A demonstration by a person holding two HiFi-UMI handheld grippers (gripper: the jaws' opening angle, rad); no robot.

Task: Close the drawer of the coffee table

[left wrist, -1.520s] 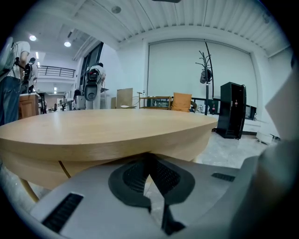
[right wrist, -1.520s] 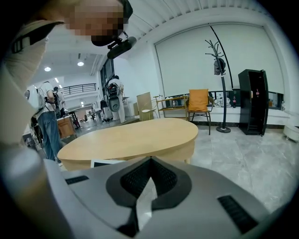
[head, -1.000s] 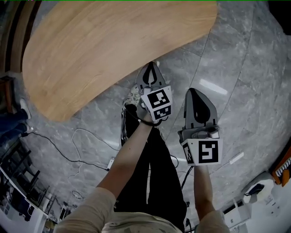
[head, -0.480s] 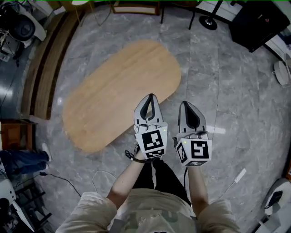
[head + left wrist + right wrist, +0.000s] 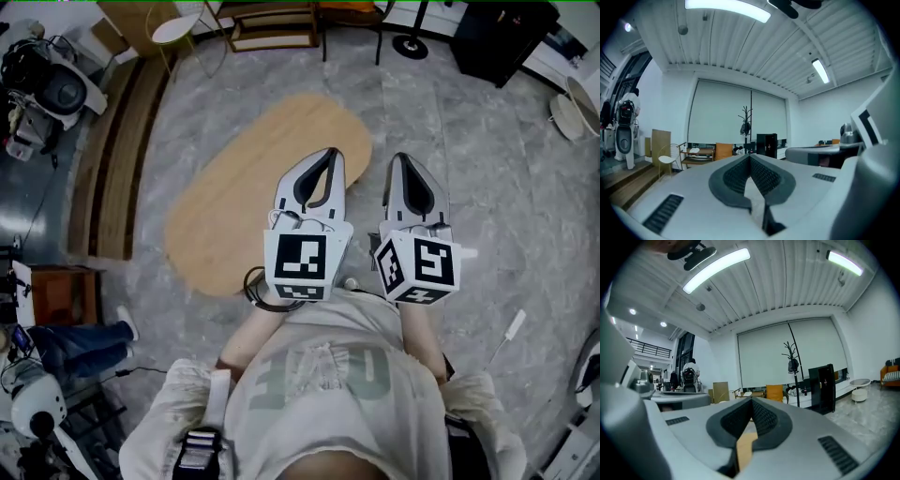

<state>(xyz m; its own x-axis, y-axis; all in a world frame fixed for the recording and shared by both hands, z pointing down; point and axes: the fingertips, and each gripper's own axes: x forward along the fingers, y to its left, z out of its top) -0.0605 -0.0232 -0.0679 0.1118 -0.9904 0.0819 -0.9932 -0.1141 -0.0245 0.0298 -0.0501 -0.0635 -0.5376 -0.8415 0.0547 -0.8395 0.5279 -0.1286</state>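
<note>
Grey pads (image 5: pixel 733 177) meet tip to tip on both: left gripper (image 5: pixel 329 154) and right gripper (image 5: pixel 401 159) closed, nothing held. Both sit centre frame in the head view, above the wooden coffee table (image 5: pixel 225 211), which lies left of centre. Its drawer isn't visible from above, probably under the top. Risk: approaching the wrong side and shoving the table, not the drawer.

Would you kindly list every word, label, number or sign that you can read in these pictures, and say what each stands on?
No text reads clearly.
Shirt print: large pale letters, upside down and creased in the head view, not readable for sure.
Left marker cube and right marker cube: black-and-white square patterns only, no words.
Things farther off in the room: too small to show any print.
</note>
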